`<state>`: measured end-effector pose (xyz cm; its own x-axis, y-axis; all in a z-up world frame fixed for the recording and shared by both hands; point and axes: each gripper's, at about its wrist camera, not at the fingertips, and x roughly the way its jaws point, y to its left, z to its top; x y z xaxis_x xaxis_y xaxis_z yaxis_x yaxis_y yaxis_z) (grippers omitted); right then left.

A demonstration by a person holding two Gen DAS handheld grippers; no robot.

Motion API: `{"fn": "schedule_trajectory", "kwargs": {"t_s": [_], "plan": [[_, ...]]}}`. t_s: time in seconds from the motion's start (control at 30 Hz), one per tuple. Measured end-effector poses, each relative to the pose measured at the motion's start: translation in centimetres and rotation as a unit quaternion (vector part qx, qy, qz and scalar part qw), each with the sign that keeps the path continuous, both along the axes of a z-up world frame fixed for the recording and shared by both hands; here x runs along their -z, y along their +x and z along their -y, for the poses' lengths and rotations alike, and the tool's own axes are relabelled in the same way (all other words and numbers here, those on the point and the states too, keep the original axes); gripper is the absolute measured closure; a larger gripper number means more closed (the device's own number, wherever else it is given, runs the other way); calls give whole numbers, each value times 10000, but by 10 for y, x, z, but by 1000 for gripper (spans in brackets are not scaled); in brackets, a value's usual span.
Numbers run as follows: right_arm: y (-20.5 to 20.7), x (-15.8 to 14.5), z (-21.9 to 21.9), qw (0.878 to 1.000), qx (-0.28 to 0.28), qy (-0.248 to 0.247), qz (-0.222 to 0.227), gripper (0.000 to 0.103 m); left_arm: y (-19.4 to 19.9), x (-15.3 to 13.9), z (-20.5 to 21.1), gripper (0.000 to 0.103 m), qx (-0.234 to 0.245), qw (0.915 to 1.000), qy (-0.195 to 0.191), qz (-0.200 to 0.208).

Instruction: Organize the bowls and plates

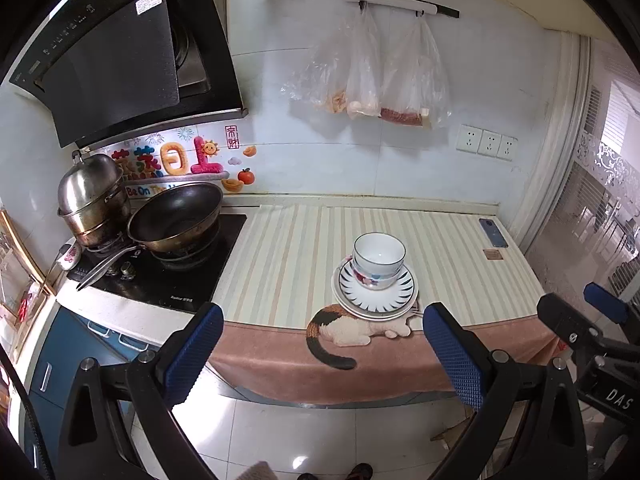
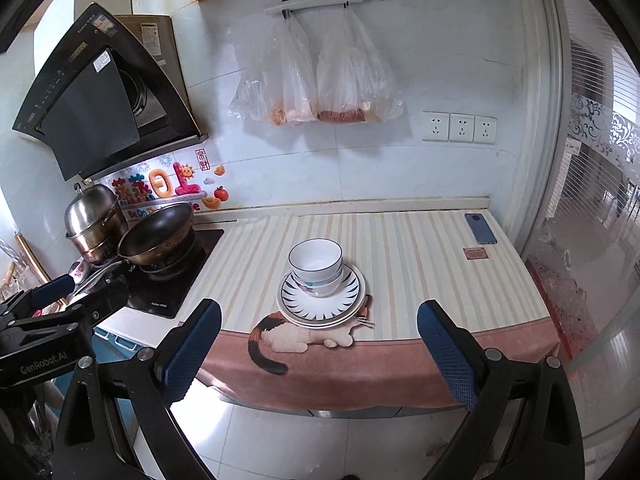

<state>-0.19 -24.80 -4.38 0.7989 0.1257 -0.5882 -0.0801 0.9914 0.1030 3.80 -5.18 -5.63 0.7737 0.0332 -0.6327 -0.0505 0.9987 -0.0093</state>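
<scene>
While both pairs of tongs hang over the floor in front of the desk, the crockery sits stacked near the desk's front edge, roughly midway along it. The left tongs (image 1: 322, 354) stand spread wide with nothing between their blue pads, and the right tongs (image 2: 318, 352) are spread wide as well, holding nothing.

The stack is made of two bowls (image 1: 378, 260) nested one in the other, resting on the plates (image 1: 376, 296). The upper bowl is white with a dark rim; the lower one shows a red and blue flower pattern in the left wrist view. The top plate bears dark radial strokes around its rim, and plainer white plates lie under it. The stack rests on a striped cloth (image 1: 280, 256) that covers the desk (image 2: 460, 202) and drapes over its front edge, its printed cat (image 1: 348, 330) lying just in front of the plates.

From the left wrist view the stack lies ahead of the tongs and nearer the right-hand pad; from the right wrist view it lies ahead and close to the middle of the gap. Both pairs are well apart from it, touching nothing.

At the desk's left end a wok (image 2: 158, 234) and a steel pot (image 2: 96, 224) stand on the stove. A phone (image 2: 480, 228) lies near the back right corner. Plastic bags (image 2: 320, 80) hang on the wall above.
</scene>
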Motion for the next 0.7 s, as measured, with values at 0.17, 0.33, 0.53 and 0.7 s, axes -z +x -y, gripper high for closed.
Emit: {"fn": "schedule_trajectory", "kwargs": {"t_s": [0.17,0.33,0.53,0.7], "plan": [[-11,-2,-3,10000,26,27,49,2,-7,5,1,1,-18,10000,70,-37],[-14,-4,-5,10000,37,10,86,2,-11,8,2,1,3,10000,32,-73],[-15,-4,-4,9999,67,-19,80,2,-10,10,3,1,75,9999,-2,-91],[-12,-4,-3,9999,74,-74,64,2,-9,9,3,1,88,9999,-26,-47]]}}
